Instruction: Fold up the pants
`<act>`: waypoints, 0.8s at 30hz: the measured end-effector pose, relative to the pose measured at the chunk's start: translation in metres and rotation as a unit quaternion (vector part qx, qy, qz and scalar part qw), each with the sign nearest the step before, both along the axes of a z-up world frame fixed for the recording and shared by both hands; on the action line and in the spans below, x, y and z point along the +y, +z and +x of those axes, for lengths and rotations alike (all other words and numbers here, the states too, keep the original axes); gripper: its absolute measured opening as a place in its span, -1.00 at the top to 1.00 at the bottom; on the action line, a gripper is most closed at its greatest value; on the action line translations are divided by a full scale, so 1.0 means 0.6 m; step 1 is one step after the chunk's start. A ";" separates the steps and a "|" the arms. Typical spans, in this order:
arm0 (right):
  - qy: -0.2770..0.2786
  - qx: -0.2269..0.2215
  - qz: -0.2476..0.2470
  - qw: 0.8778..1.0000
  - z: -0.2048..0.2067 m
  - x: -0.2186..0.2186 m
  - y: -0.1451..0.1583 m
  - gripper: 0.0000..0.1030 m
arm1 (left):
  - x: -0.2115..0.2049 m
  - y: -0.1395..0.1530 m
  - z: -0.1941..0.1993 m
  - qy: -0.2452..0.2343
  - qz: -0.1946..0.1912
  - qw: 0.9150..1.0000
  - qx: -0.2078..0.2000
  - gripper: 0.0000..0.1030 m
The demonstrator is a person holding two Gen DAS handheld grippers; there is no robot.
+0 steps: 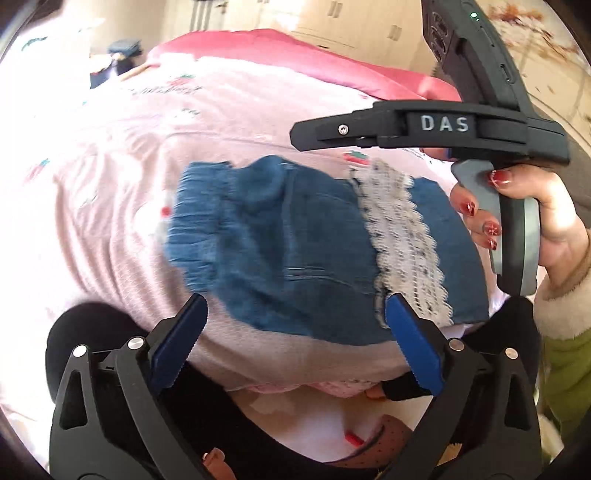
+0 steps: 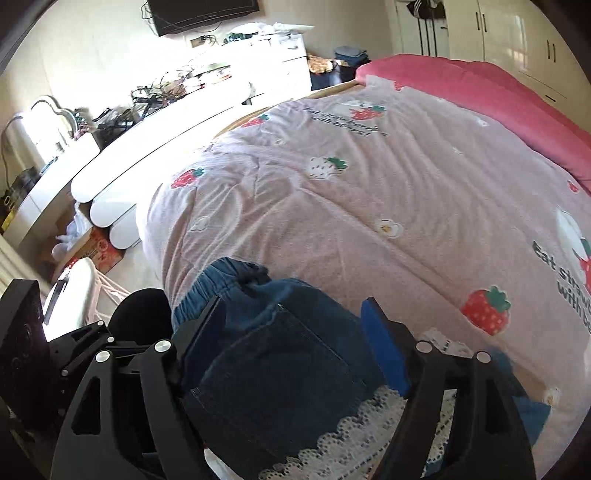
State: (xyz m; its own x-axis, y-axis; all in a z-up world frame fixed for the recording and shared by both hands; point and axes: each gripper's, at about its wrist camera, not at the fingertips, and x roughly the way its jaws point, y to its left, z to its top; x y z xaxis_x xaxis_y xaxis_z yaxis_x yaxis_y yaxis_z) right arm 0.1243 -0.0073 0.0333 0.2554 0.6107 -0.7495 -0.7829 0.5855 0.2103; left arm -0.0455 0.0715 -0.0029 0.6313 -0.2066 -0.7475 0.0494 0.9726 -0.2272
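Small blue denim pants (image 1: 295,240) with white lace trim (image 1: 402,236) lie folded on a pink strawberry-print quilt (image 1: 129,155). My left gripper (image 1: 295,314) is open, hovering over the near edge of the pants, holding nothing. My right gripper is seen from the side in the left wrist view (image 1: 306,134), above the far side of the pants, held by a hand with red nails. In the right wrist view the right gripper (image 2: 291,317) is open and straddles the pants (image 2: 273,354) without holding them; the elastic waistband (image 2: 210,288) lies ahead to the left.
A red blanket (image 2: 480,92) lies at the bed's far end. White rounded furniture (image 2: 166,144) and a cluttered desk stand left of the bed. White wardrobes (image 2: 517,33) stand behind. The bed's edge drops to the floor at left.
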 end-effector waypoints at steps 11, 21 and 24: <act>0.061 0.032 -0.048 0.996 0.017 0.100 -0.041 -0.59 | 0.021 -0.021 0.031 0.009 -0.027 0.999 0.024 -0.81; 0.082 0.097 -0.046 0.991 0.033 0.114 -0.091 0.25 | 0.045 -0.057 0.064 0.020 -0.109 0.992 0.060 -0.81; 0.075 0.115 0.008 0.991 0.041 0.072 -0.060 0.35 | 0.059 -0.066 0.071 0.034 -0.137 0.988 0.061 -0.81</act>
